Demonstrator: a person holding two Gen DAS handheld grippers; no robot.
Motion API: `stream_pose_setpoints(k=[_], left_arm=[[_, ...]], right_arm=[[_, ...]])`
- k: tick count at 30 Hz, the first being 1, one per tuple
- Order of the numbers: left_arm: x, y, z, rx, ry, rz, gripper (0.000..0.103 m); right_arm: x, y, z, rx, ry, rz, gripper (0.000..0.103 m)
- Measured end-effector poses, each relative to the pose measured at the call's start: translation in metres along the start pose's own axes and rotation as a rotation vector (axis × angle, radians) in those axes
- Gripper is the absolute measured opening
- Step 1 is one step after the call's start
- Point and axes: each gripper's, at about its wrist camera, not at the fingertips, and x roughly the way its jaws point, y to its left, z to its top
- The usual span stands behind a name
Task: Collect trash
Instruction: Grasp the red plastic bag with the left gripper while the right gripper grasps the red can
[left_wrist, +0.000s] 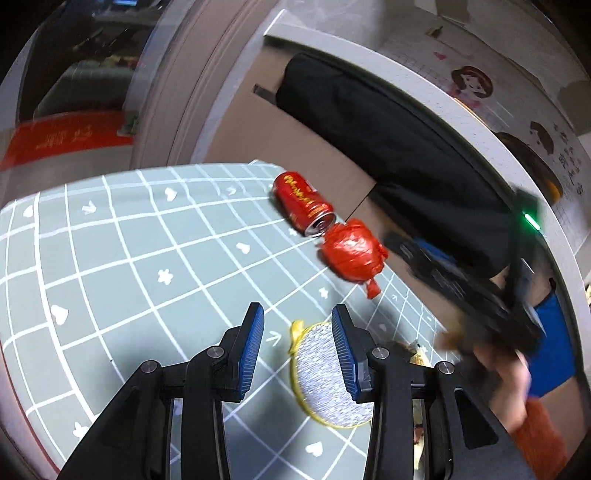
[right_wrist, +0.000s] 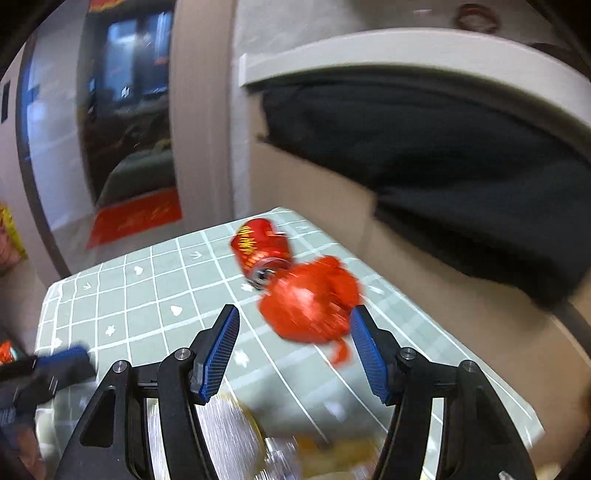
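A red drink can lies on its side on the green checked tablecloth, its open end touching a crumpled red wrapper. A silver foil wrapper with a yellow edge lies near my left gripper, which is open and empty above it. My right gripper is open and empty, with the red wrapper just beyond its fingertips and the can behind. The foil wrapper shows blurred below the right gripper.
A cardboard box lined with a black bag stands just past the table's far right edge and shows in the right wrist view. More wrappers lie at the table's near edge. A doorway with a red mat is at the left.
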Motion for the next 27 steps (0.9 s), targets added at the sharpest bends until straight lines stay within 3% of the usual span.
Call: stream_pose_setpoints(k=[10, 14, 16, 18, 20, 27], left_arm=[[0.006, 0.019, -0.003, -0.012, 0.013, -0.014, 0.039], [0.009, 0.028, -0.003, -0.035, 0.035, -0.020, 0.039], [0.010, 0.031, -0.003, -0.048, 0.037, -0.017, 0.039], [0.013, 0.033, -0.002, -0.060, 0.046, -0.013, 0.039], [0.015, 0.033, -0.001, -0.067, 0.054, -0.013, 0.039], [0.022, 0.022, -0.002, -0.050, 0.080, -0.027, 0.039]], right_arm=[[0.137, 0.013, 0.063, 0.085, 0.137, 0.058, 0.060], [0.175, 0.018, 0.067, 0.047, 0.229, 0.041, 0.068], [0.188, 0.018, 0.065, 0.055, 0.274, 0.086, 0.069], [0.193, 0.022, 0.061, 0.022, 0.289, 0.052, 0.067], [0.184, 0.026, 0.059, -0.006, 0.262, 0.034, 0.058], [0.115, 0.002, 0.067, 0.042, 0.114, 0.047, 0.058]])
